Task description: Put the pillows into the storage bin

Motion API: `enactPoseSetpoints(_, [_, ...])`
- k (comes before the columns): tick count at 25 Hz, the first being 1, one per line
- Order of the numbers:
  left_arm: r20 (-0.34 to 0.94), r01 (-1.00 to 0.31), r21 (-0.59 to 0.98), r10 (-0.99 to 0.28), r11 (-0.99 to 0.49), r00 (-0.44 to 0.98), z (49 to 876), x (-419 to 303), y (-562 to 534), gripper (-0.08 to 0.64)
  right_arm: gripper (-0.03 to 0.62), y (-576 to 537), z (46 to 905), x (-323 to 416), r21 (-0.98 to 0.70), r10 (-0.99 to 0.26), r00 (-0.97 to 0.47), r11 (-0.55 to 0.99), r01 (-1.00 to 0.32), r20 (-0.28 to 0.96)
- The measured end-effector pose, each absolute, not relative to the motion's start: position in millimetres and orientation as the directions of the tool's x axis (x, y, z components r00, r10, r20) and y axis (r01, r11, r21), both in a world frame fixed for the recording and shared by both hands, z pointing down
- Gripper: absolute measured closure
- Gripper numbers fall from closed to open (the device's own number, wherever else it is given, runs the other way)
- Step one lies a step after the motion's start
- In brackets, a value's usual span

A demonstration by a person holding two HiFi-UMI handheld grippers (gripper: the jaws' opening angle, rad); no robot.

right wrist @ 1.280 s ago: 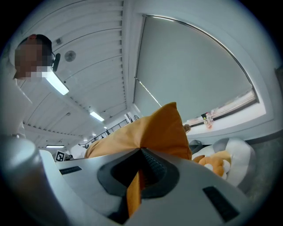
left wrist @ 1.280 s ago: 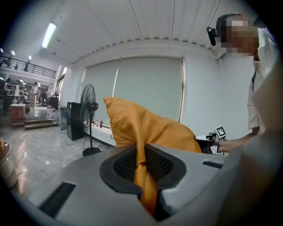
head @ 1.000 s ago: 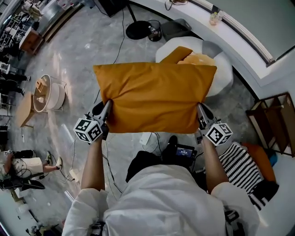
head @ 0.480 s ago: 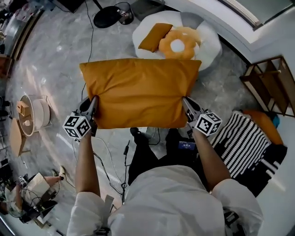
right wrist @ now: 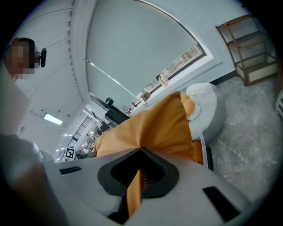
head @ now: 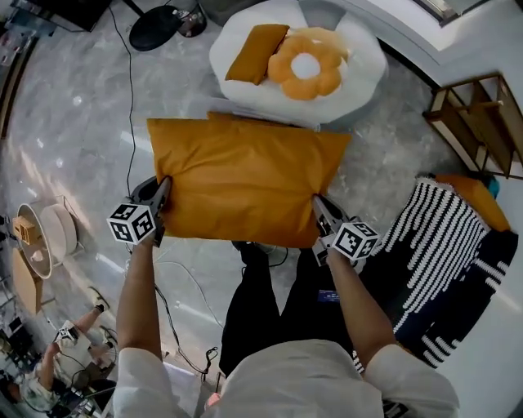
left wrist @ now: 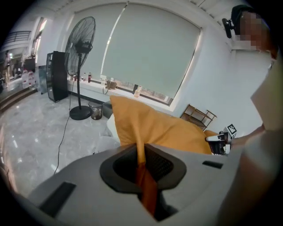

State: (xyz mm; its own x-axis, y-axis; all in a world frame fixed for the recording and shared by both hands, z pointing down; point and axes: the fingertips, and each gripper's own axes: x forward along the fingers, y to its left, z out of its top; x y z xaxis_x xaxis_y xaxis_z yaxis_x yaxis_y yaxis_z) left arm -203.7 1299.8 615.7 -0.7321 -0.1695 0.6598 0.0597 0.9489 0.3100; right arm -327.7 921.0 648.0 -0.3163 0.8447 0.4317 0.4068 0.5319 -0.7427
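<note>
1. a person in a white shirt (head: 286,380) and dark trousers stands on a grey marble floor (head: 73,131), both arms stretched forward, a hand-held gripper in each hand.
2. the left gripper (head: 162,189) has its jaws clamped together on the near left corner of a large mustard pillow (head: 245,180); its own view shows a fold of orange cloth pinched flat between the pads.
3. the right gripper (head: 317,208) is closed the same way on the near right corner of the pillow, with a strip of the cloth caught between its jaws.
4. the pillow hangs stretched between the two grippers, clear of the floor, in front of the person's legs and roughly level.
5. a pale flat edge (head: 245,112) shows just past the pillow's far side; whether it is the storage bin cannot be told.
6. beyond it sits a white round pouf (head: 359,77), carrying a small orange pillow (head: 256,54) at its left edge and a flower-shaped cushion (head: 304,65) at its middle, the two touching.
7. at the right lies a black-and-white striped textile (head: 441,245), with a wooden rack (head: 478,122) beyond it.
8. at the far left, a cable (head: 131,106) runs across the floor to a round black fan base (head: 155,16).
</note>
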Motion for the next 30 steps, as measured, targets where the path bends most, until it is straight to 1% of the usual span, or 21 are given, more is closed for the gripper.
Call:
enactPoseSetpoints(4, [0.693, 0.059, 0.316, -0.188, 0.947, -0.696, 664, -215, 1316, 0.514, 0.563, 933, 687, -328, -0.751, 0.840, -0.314, 0.539, 0.382, 0.443])
enactPoseSetpoints(9, [0.735, 0.090, 0.326, -0.193, 0.941, -0.650, 723, -219, 1338, 0.514, 0.563, 955, 734, -333, -0.750, 0.839, -0.293, 0.542, 0.379, 0.458])
enactPoseSetpoints(17, [0.789, 0.091, 0.315, -0.208, 0.945, -0.578, 795, -246, 1364, 0.519, 0.563, 982, 784, -350, -0.747, 0.832, -0.272, 0.553, 0.368, 0.483])
enactPoseSetpoints(19, [0.790, 0.093, 0.321, -0.213, 0.942, -0.575, 808, -258, 1367, 0.523, 0.563, 984, 796, -357, -0.750, 0.827, -0.280, 0.561, 0.350, 0.488])
enactPoseSetpoints(23, [0.792, 0.055, 0.311, -0.227, 0.949, -0.566, 824, -287, 1366, 0.523, 0.563, 981, 822, -373, -0.752, 0.809, -0.307, 0.583, 0.308, 0.501])
enactPoseSetpoints(28, [0.826, 0.045, 0.300, -0.235, 0.953, -0.512, 847, -302, 1371, 0.523, 0.563, 985, 851, -380, -0.752, 0.797, -0.298, 0.599, 0.276, 0.525])
enactPoseSetpoints(30, [0.846, 0.043, 0.272, -0.218, 0.961, -0.487, 858, -305, 1374, 0.505, 0.562, 986, 867, -379, -0.740, 0.776, -0.300, 0.625, 0.248, 0.555])
